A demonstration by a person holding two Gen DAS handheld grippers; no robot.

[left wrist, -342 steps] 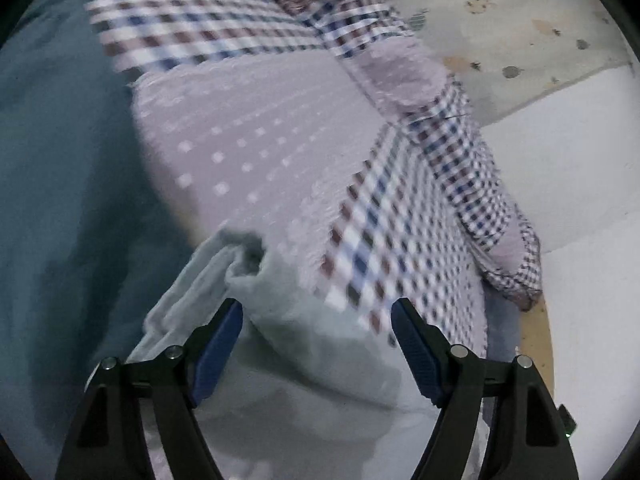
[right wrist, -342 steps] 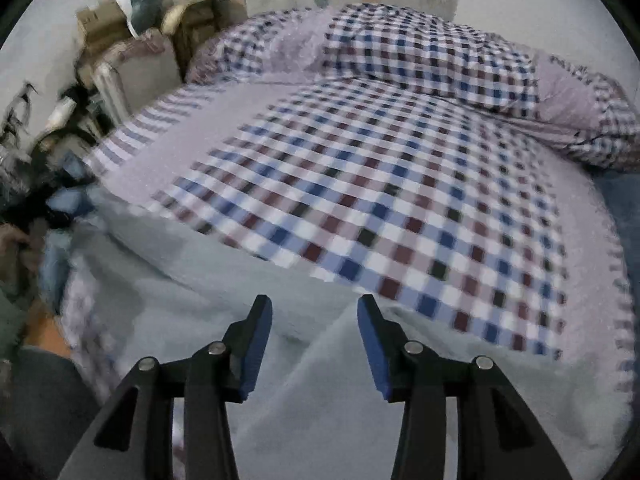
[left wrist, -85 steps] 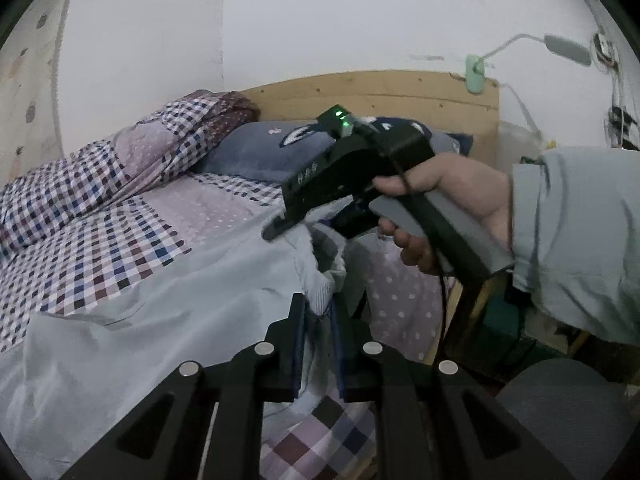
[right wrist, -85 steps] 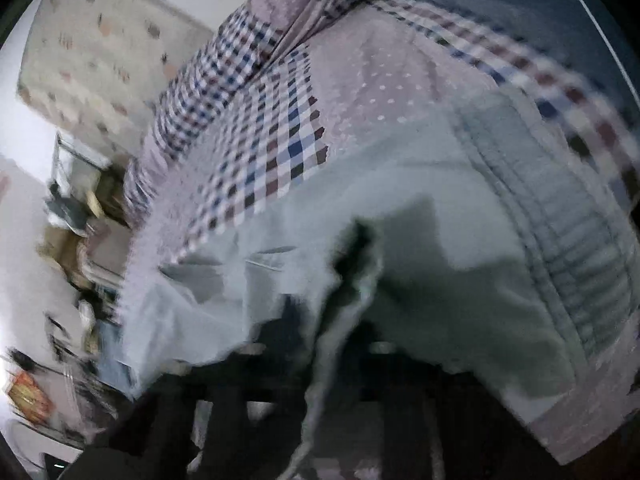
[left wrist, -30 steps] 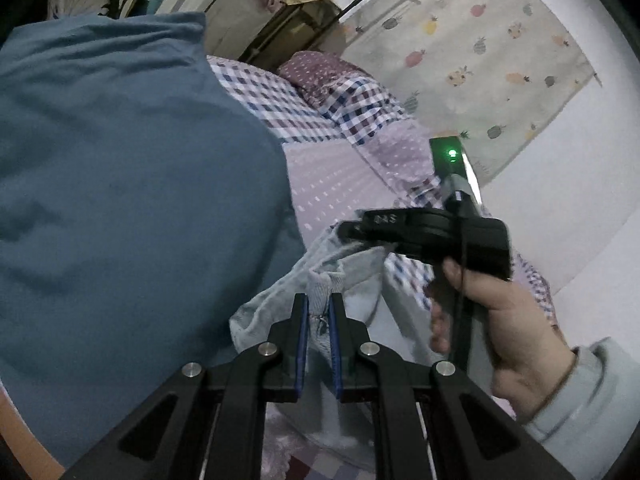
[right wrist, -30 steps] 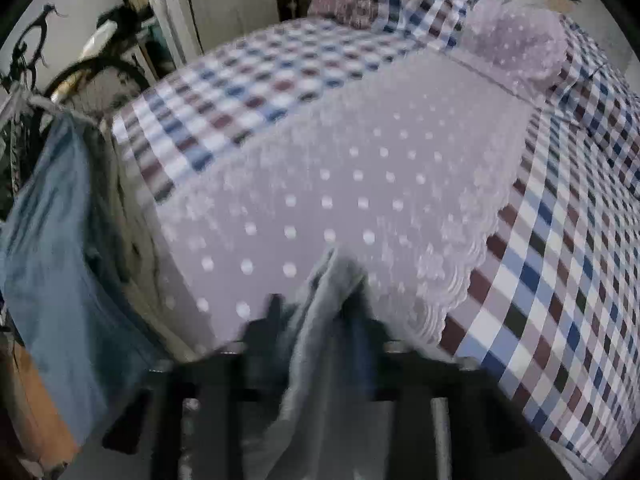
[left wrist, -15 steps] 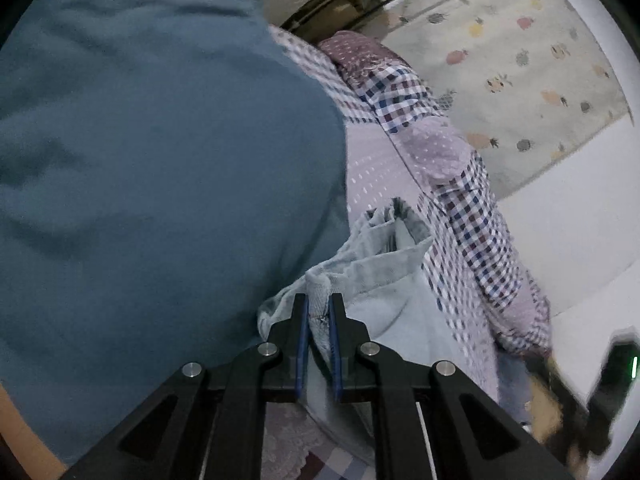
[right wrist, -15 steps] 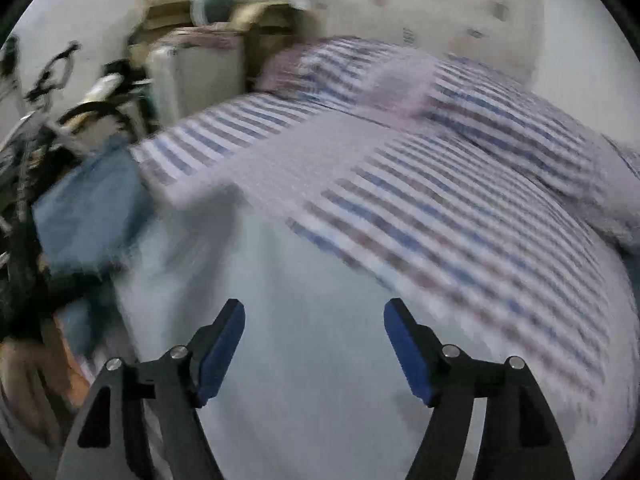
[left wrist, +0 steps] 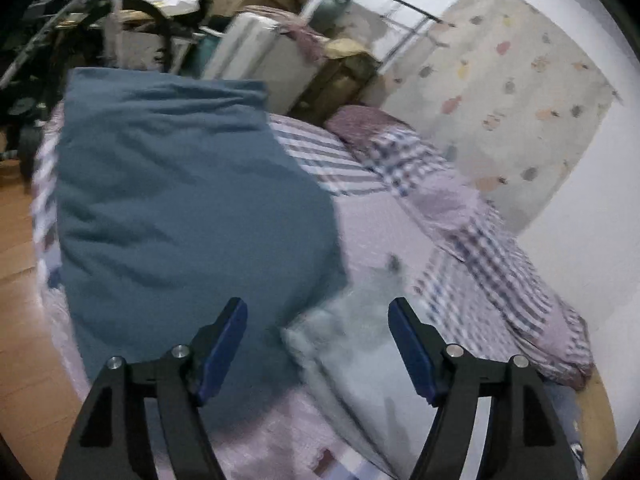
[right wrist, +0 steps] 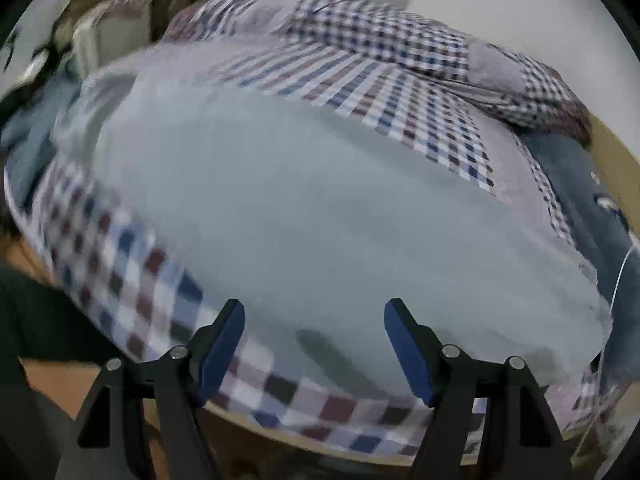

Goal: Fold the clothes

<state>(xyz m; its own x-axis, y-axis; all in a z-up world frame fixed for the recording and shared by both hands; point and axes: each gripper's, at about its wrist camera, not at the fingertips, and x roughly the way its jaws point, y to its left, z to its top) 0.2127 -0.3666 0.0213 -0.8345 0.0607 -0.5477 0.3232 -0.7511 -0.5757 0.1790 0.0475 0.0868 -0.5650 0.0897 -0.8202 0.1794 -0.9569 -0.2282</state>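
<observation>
A pale grey-blue garment (right wrist: 320, 220) lies spread flat across the checked bedspread (right wrist: 400, 92). In the left wrist view one end of it (left wrist: 352, 344) lies on the bed beside a teal-blue cloth (left wrist: 180, 220). My left gripper (left wrist: 318, 344) is open and empty, just above that end of the garment. My right gripper (right wrist: 314, 344) is open and empty, above the garment's near edge by the bed's front edge.
A checked quilt is bunched along the far side of the bed (right wrist: 400, 40). A dark blue pillow (right wrist: 580, 184) lies at the right by the wooden bed frame (right wrist: 612, 140). Boxes and a suitcase (left wrist: 264, 52) stand beyond the bed. Wooden floor (left wrist: 16, 240) shows at left.
My left gripper has opened and let go of the garment, which now lies on the bed. My right gripper stays open and has swung toward the bed's front edge.
</observation>
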